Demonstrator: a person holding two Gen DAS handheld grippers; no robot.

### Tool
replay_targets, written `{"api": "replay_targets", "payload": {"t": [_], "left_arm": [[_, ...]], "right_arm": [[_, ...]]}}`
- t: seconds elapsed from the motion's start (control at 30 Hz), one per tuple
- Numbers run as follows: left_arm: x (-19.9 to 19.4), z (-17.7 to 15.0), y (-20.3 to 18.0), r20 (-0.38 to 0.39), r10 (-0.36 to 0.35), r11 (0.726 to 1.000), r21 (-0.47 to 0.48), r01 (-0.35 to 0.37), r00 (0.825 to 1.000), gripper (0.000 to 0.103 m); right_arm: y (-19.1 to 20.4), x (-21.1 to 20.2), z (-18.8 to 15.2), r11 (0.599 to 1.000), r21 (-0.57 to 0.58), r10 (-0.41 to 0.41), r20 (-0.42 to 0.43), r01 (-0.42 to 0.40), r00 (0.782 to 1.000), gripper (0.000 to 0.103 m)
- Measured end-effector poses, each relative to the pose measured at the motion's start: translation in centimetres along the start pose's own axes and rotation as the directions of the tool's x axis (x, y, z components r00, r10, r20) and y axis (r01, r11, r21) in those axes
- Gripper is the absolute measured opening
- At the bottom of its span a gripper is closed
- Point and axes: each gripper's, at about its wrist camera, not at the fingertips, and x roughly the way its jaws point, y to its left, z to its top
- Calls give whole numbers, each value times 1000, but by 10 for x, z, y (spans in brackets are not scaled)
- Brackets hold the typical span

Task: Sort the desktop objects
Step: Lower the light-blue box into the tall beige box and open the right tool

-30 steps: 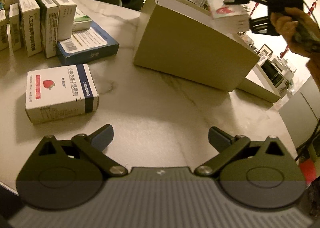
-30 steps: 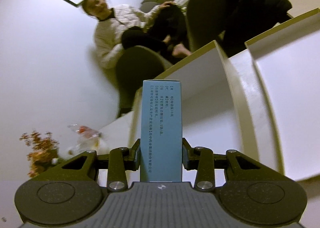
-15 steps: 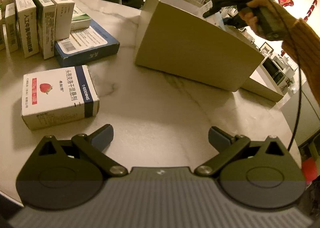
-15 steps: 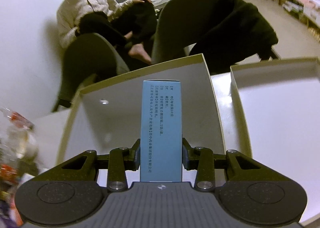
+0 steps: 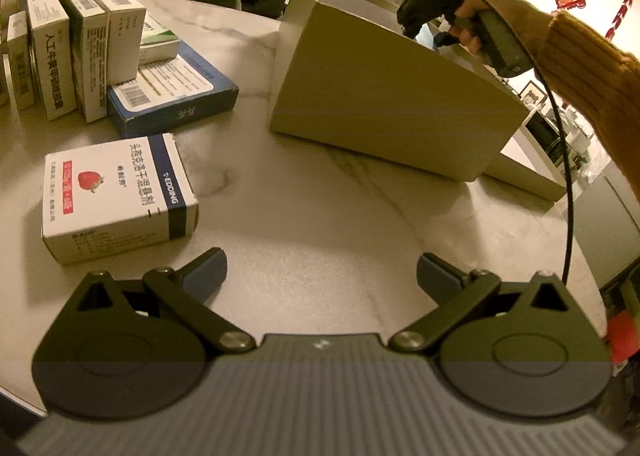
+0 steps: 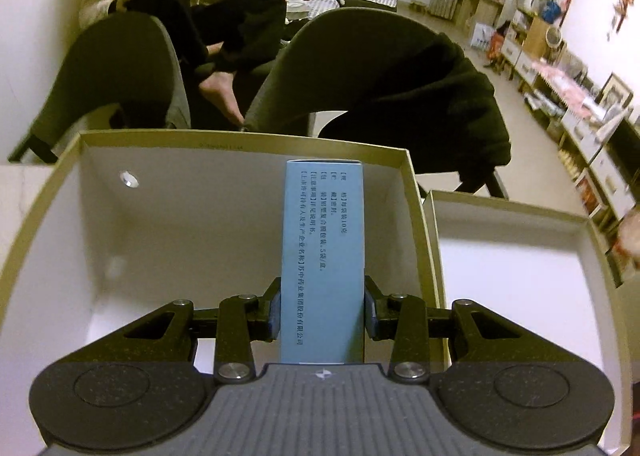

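Right wrist view: right gripper [image 6: 322,316] fingers pinch a blue medicine carton [image 6: 323,256] by its sides, carton held above the open cardboard box [image 6: 240,143]; box lid [image 6: 516,215] lies at 3 o'clock. Left wrist view: left gripper [image 5: 320,276] fingers spread over bare bench [image 5: 312,215]; strawberry carton [image 5: 116,191] at 10 o'clock.

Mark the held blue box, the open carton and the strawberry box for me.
blue box [image 6: 322,256]: right wrist view, printed face.
open carton [image 6: 244,135]: right wrist view, far rim.
strawberry box [image 5: 116,181]: left wrist view, top face.
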Motion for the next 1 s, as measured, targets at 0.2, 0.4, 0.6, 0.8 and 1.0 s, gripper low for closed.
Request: {"api": "replay_targets", "payload": {"t": [0.2,0.4,0.6,0.8,1.0], "left_arm": [[-1,-2,-2,5,5,1000,5,-5,1000,103],[-1,-2,-3,8,9,1000,7,-9,1000,103],[-1,-3,-4,12,12,1000,12,-12,1000,103],[-2,-3,-3,14,9,1000,8,-9,1000,103],[-4,-4,-2,15,16,1000,-4,-16,1000,103]], "right_arm": [[14,11,3,992,-107,-70,2,70,998,42],[25,18,0,952,-242,-178,50,185,983,47],[32,21,-4,921,-308,-225,75,237,972,46],[56,30,-14,805,-447,-339,192,390,921,51],[56,31,-9,787,-458,-352,217,413,911,56]]}}
